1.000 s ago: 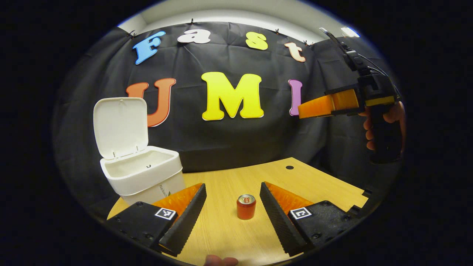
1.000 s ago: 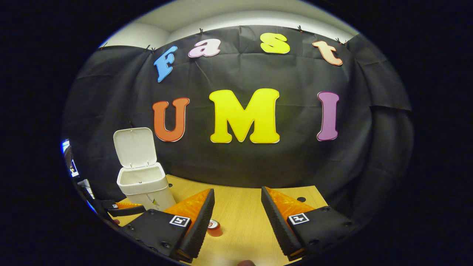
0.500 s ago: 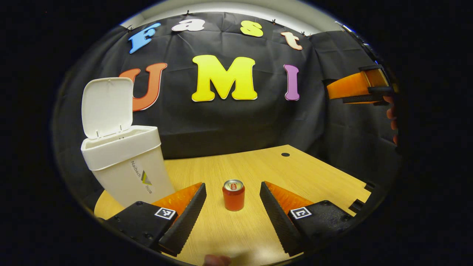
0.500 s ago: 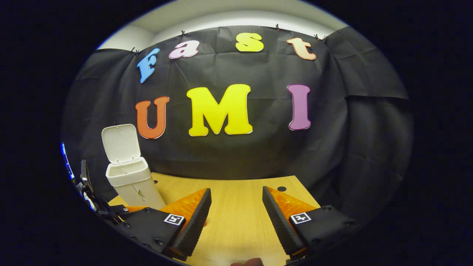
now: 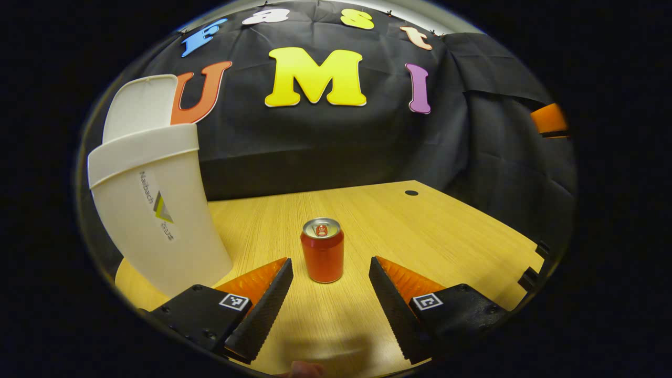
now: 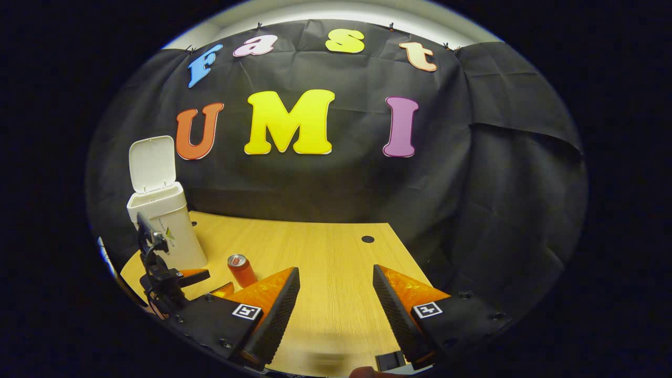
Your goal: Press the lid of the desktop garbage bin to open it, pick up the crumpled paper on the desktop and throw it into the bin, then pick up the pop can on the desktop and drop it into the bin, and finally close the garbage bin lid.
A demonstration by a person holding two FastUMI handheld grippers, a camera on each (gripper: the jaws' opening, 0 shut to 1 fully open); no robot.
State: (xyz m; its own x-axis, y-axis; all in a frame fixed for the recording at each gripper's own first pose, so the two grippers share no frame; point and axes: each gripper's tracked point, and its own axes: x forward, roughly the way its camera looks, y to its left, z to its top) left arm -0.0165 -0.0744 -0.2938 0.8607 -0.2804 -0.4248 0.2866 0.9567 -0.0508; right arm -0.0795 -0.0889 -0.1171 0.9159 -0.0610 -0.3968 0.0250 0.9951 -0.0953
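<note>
Lid [image 5: 139, 105]: stood open.
Pop can [image 5: 322, 250]: upright on bench [image 5: 430, 231], ungrasped.
Left gripper [image 5: 328, 291]: fingers spread, flanking can.
Right gripper [image 6: 335, 299]: fingers spread, empty.
Left: can, lid closing.

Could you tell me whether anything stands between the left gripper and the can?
Nothing visible does. The can stands upright on bare desk just ahead of the open left gripper, centred on its gap. The bin stands off to the side.

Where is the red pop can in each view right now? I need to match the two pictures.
Left gripper view: the red aluminium pop can stands upright at centre, just ahead of the open left tool.
Right gripper view: it stands lower left, beside the white plastic bin.
Shared landmark: the white plastic bin, lid up.
</note>
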